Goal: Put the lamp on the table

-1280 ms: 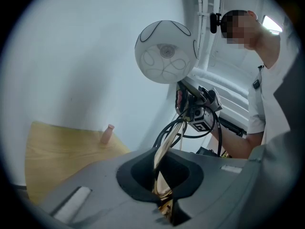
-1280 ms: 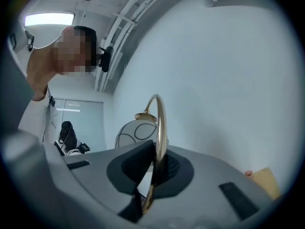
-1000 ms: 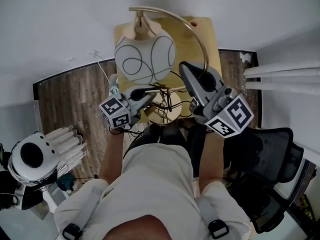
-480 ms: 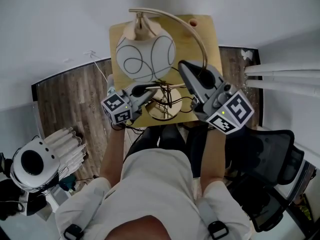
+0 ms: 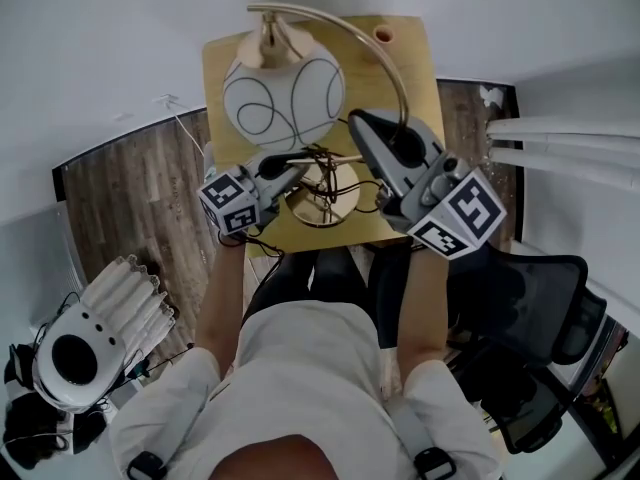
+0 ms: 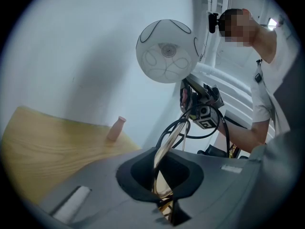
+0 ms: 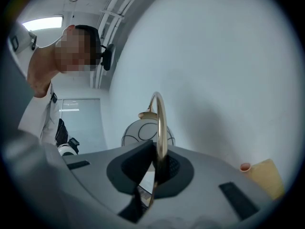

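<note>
Presently both pairs of jaws are closed on the lamp (image 5: 283,98). The left gripper (image 6: 161,198) clamps the brass stem low, near the base; the right gripper (image 7: 155,175) clamps the arched stem higher up. The lamp base lies over the near edge of the table (image 5: 410,63); contact with it cannot be confirmed. Tangled cords (image 5: 322,180) partly obscure the base.

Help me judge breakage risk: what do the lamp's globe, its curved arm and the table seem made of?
Globe: probably frosted white glass, matte with thin dark looping lines; could be plastic. Curved arm: polished brass-coloured metal, judging by its bright golden sheen. Table: light wood or wood-look laminate, showing pale grain streaks.
</note>
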Motion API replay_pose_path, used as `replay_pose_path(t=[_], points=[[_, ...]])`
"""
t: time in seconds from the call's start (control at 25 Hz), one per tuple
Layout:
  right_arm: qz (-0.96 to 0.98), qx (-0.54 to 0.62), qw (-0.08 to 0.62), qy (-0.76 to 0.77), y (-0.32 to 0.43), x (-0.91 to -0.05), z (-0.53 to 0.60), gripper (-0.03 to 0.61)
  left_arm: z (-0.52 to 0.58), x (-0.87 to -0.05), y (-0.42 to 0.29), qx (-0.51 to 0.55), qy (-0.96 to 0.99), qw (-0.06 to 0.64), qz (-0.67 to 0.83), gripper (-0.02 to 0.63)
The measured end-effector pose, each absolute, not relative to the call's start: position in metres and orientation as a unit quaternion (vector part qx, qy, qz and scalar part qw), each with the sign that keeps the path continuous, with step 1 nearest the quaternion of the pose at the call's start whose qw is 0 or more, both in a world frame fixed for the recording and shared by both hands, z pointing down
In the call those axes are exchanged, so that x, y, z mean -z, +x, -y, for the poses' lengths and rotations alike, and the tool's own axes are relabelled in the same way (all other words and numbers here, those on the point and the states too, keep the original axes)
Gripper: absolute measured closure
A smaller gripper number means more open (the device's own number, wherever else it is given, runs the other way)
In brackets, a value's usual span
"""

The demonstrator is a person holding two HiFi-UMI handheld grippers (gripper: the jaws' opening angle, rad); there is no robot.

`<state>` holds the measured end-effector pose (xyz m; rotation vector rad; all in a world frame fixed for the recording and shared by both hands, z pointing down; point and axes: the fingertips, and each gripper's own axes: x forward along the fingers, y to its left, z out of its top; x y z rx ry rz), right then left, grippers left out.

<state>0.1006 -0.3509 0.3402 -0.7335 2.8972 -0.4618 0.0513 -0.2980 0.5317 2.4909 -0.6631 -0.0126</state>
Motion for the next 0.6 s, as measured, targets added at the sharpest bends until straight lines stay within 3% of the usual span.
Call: replay_pose_path(t=[0.6], points=[[-0.954,0.169,0.046,-0.244,0.098,-0.386,0.35,0.577,0.31,-0.582,0.049,-0.01,0.932,0.27,0.244,0.606]])
